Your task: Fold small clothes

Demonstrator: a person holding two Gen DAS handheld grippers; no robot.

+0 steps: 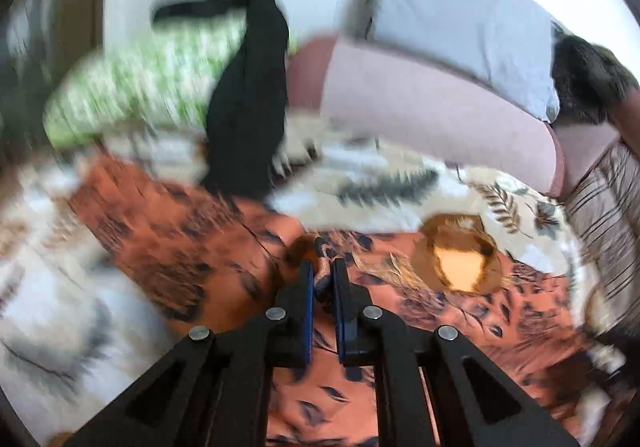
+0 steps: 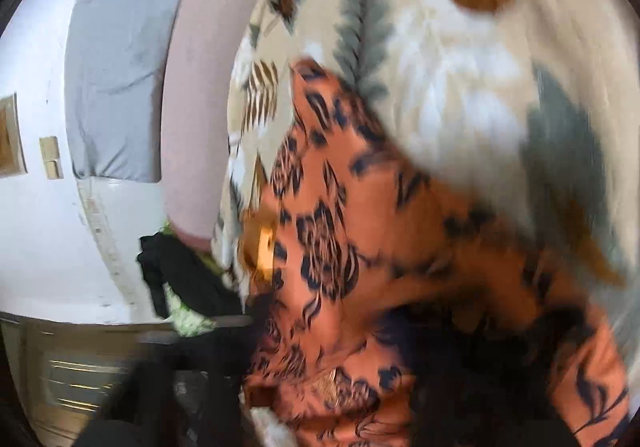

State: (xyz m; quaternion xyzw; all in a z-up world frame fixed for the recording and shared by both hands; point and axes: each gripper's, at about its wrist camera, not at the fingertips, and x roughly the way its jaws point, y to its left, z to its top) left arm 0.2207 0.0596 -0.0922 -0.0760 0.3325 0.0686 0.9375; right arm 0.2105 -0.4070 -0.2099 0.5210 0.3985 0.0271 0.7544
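An orange garment with a dark floral print [image 1: 192, 247] lies spread on a cream bedspread with leaf patterns [image 1: 380, 175]. My left gripper [image 1: 322, 279] is shut on a fold of this orange garment, pinched between its blue pads. In the right wrist view the same orange garment [image 2: 360, 247] fills the middle and bottom, blurred by motion. The right gripper's fingers are hidden behind the cloth and blur, so its state does not show.
A black garment [image 1: 248, 95] and a green-and-white patterned cloth [image 1: 140, 87] lie at the far side of the bed. A pink pillow [image 1: 420, 111] and a grey pillow [image 1: 460, 19] rest against the white wall. A dark furry thing [image 1: 588, 75] sits at the right.
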